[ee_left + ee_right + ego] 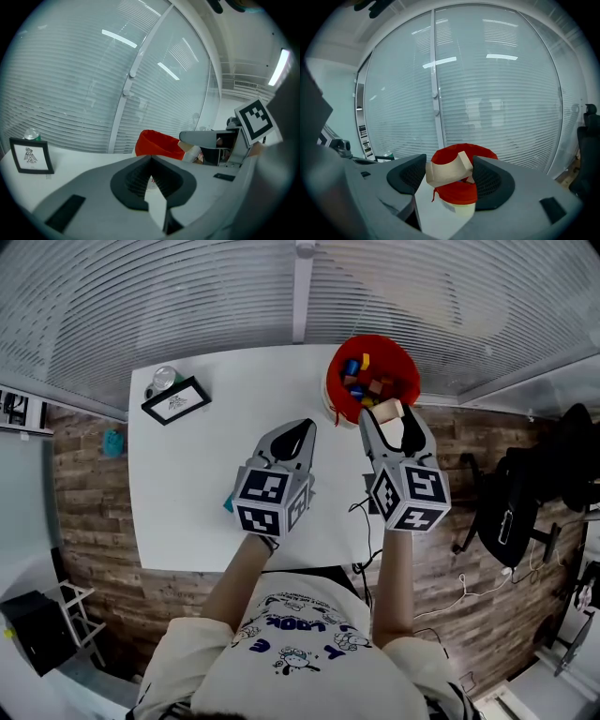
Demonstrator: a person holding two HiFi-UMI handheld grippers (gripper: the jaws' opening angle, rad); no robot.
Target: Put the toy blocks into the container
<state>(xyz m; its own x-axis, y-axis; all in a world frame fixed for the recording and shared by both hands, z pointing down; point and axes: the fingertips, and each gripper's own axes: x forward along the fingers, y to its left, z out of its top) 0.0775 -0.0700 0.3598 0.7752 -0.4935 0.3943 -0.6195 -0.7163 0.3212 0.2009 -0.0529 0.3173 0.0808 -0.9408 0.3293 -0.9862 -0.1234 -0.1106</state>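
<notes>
One tan block (447, 172) clamped in the right gripper (451, 166) at the red container's (459, 192) near rim; left gripper (151, 164) closed, empty.

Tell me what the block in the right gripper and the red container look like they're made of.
The block is probably unpainted wood: pale beige, matte, with crisp cut edges and a curved notch. The container looks like smooth plastic: a red upper part with a slight sheen over a cream base, though the red could be a liner.
</notes>
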